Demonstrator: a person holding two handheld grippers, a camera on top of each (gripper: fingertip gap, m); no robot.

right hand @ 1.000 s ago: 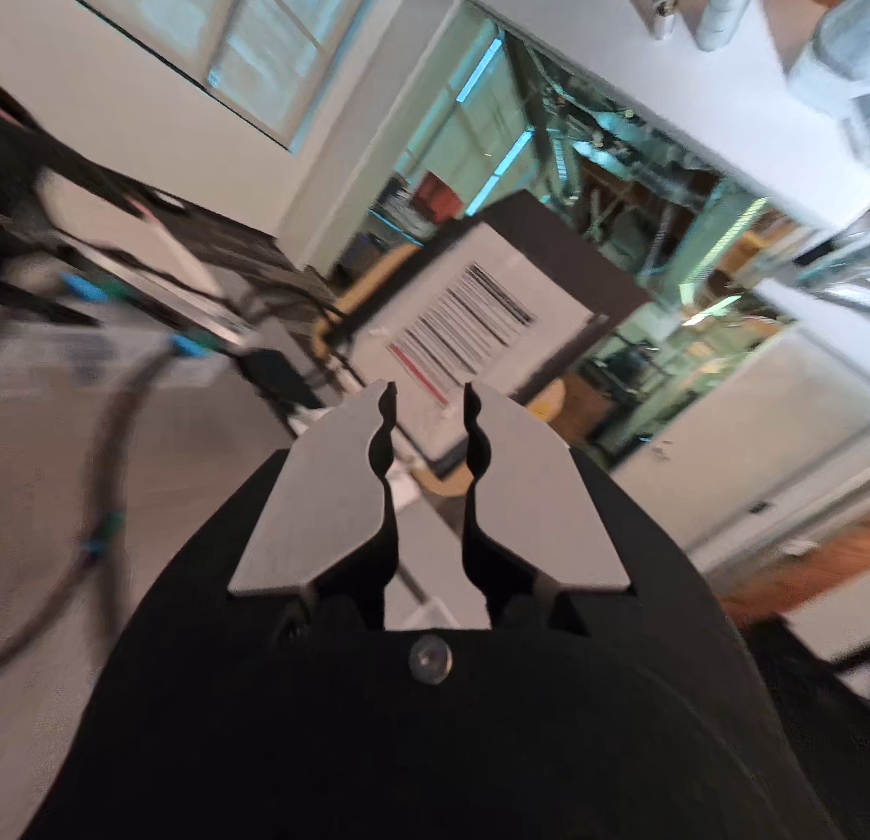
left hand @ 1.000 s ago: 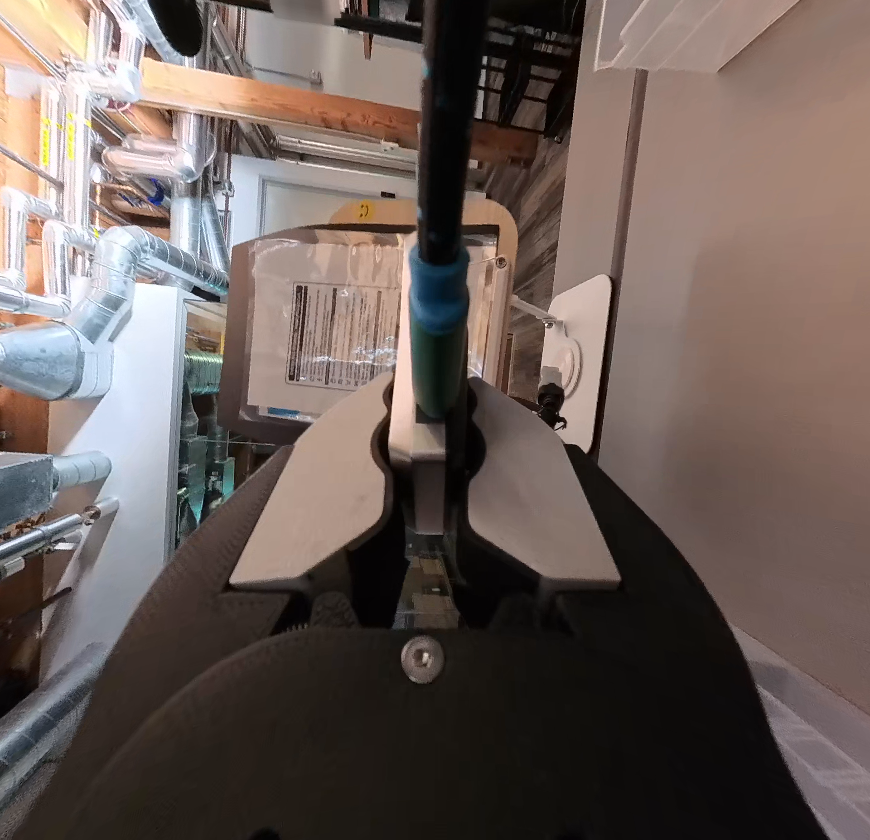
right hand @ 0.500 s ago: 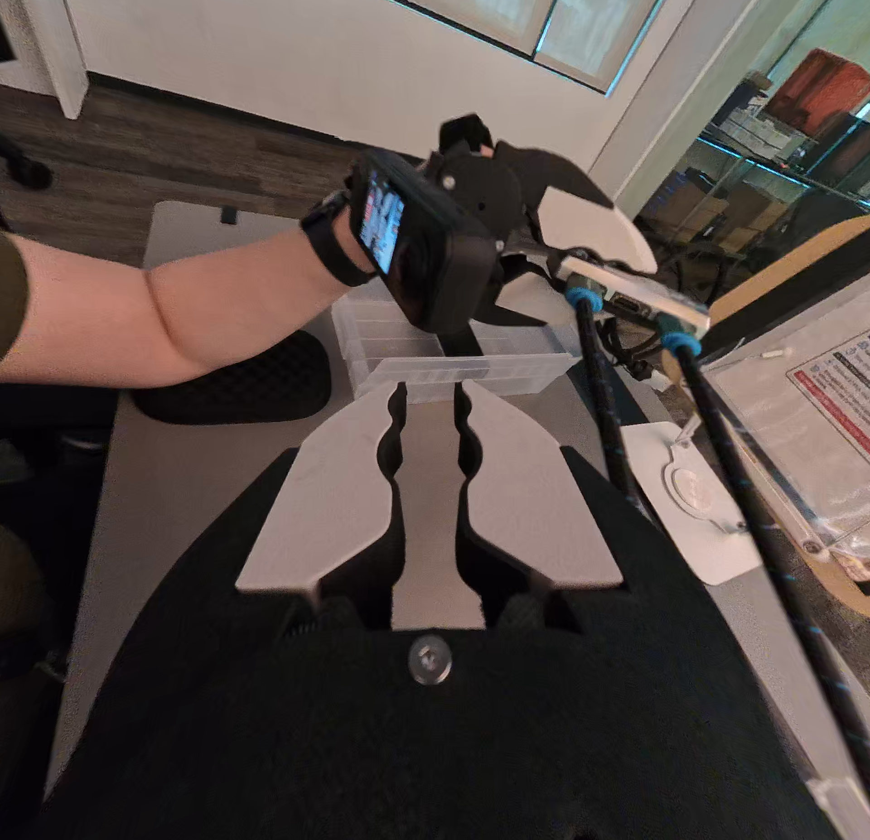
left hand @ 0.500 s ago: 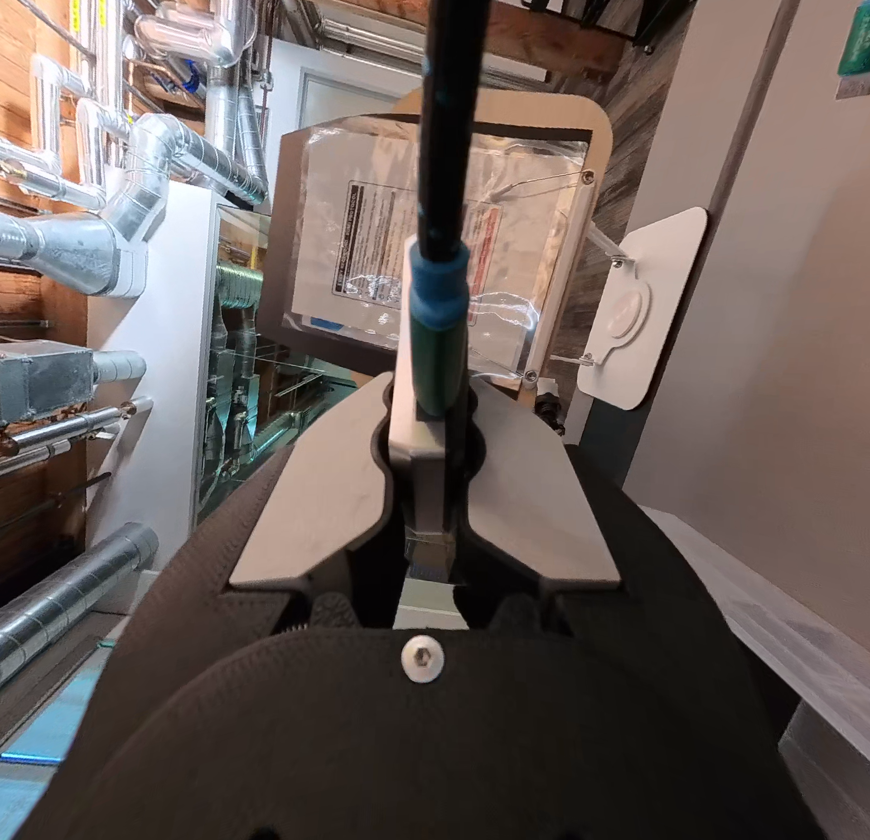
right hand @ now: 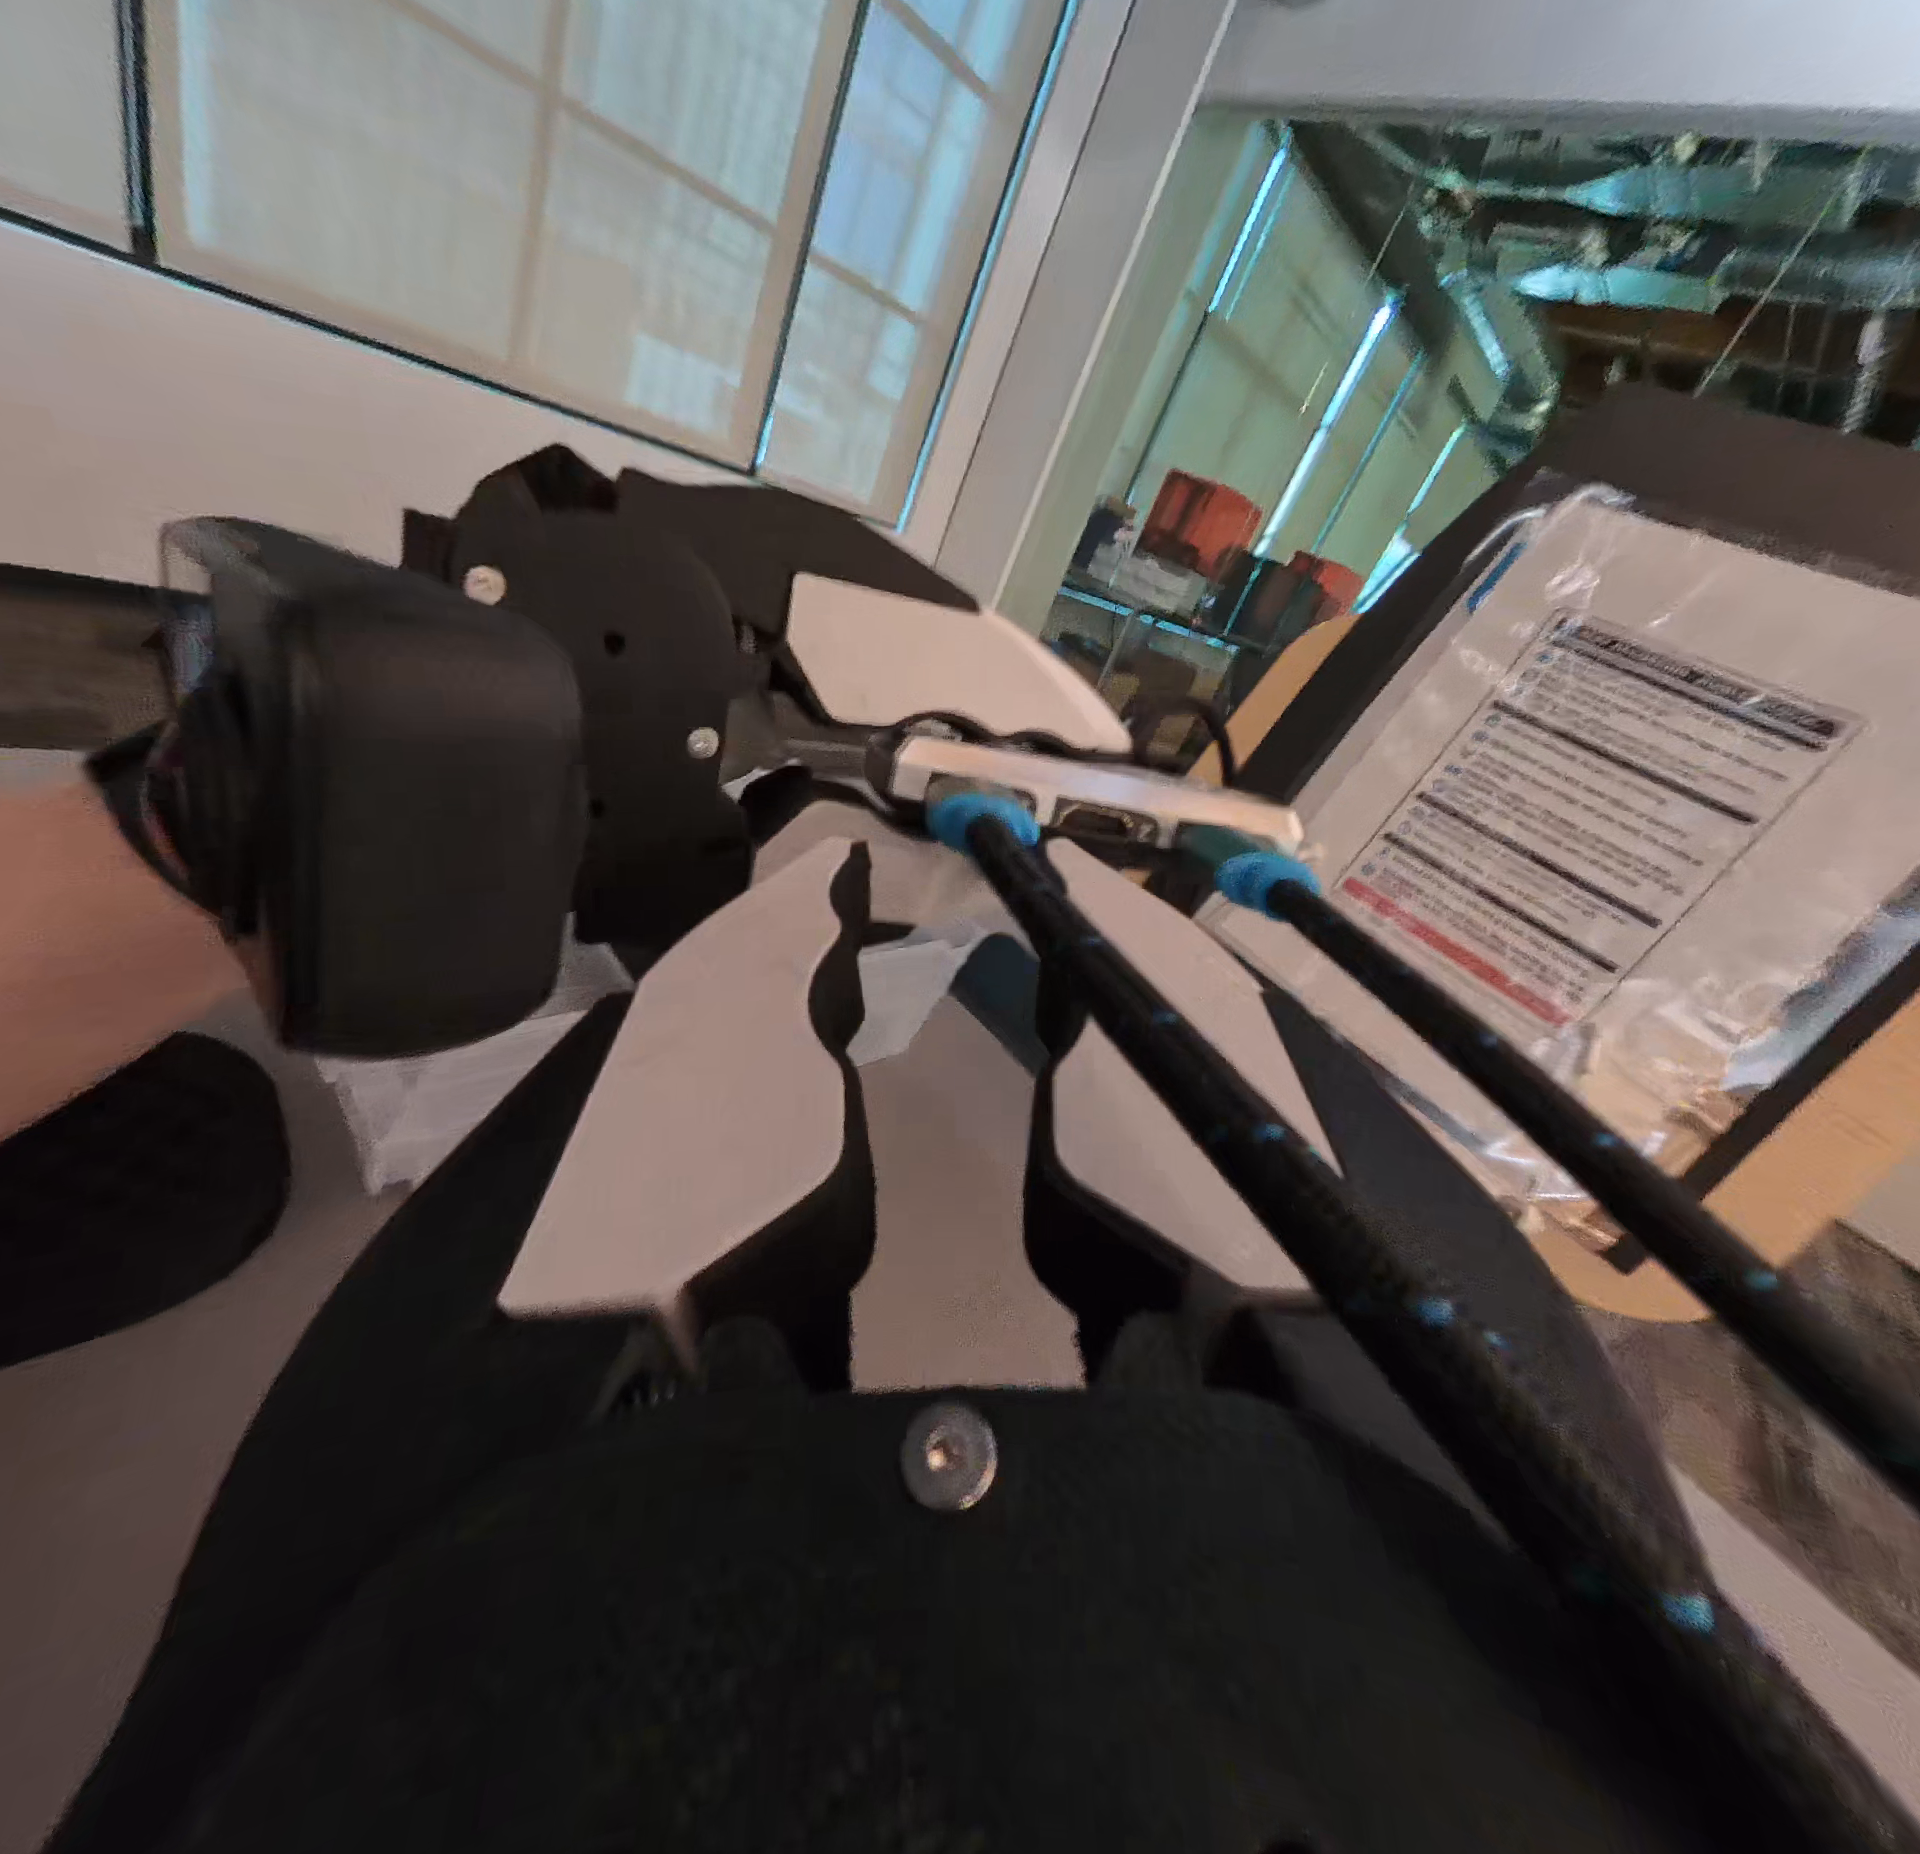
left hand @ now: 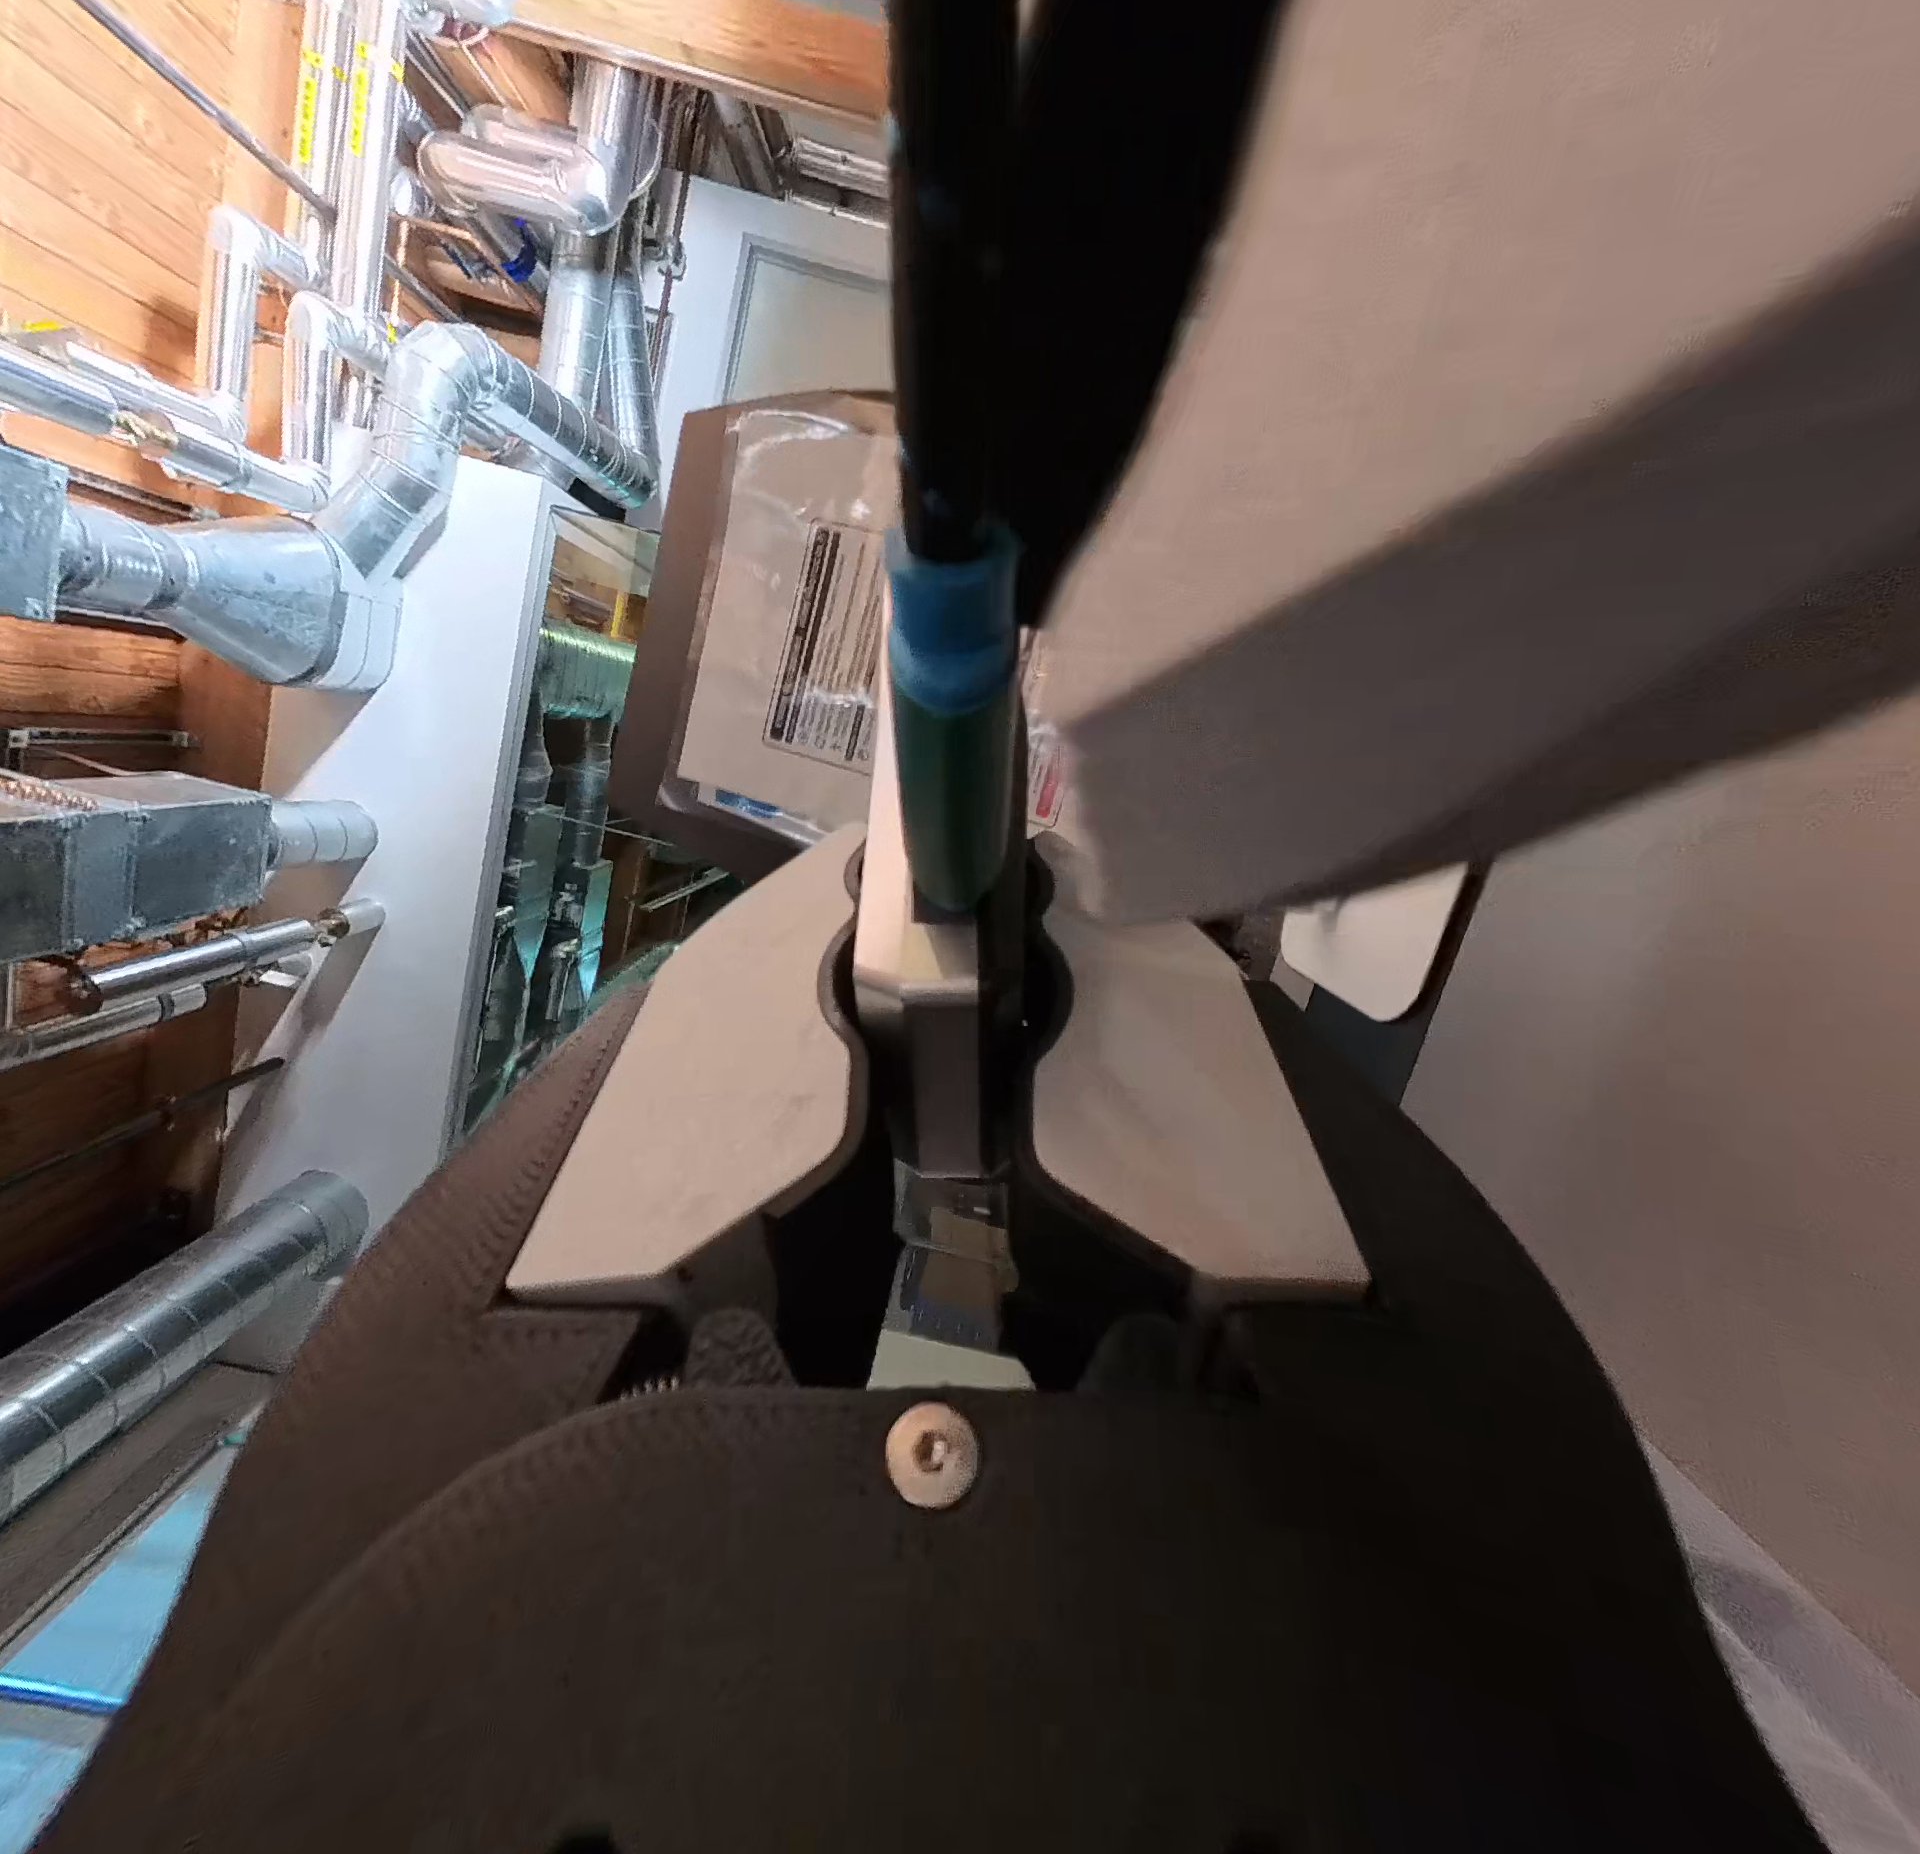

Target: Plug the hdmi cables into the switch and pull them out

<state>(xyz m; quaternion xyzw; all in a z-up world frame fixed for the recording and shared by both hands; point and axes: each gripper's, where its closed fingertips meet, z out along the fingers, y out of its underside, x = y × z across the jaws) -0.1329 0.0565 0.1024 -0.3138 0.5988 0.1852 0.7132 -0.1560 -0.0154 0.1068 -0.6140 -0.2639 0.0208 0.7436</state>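
Left gripper (left hand: 943, 994): jaws clamped on switch (left hand: 935, 1056), a slim silver bar held edge-on. HDMI cable (left hand: 948, 246): black, its green and blue plug (left hand: 951, 724) seated in the switch's far end. Right gripper (left hand: 1455, 599): blurred finger right of the plug. Silver ducts (left hand: 312, 557): left of the switch.

Both grippers have pale grey notched fingers (right hand: 717, 1108) on black textured bodies, each with a silver screw (left hand: 932, 1471) at six o'clock.

Both black braided cables (right hand: 1226, 1129) run off the right wrist view's lower right edge; big pale blurred gripper finger (left hand: 1455, 661) covers the left wrist view's upper right; slim silver switch's (right hand: 1091, 778) far end hidden inside the jaws
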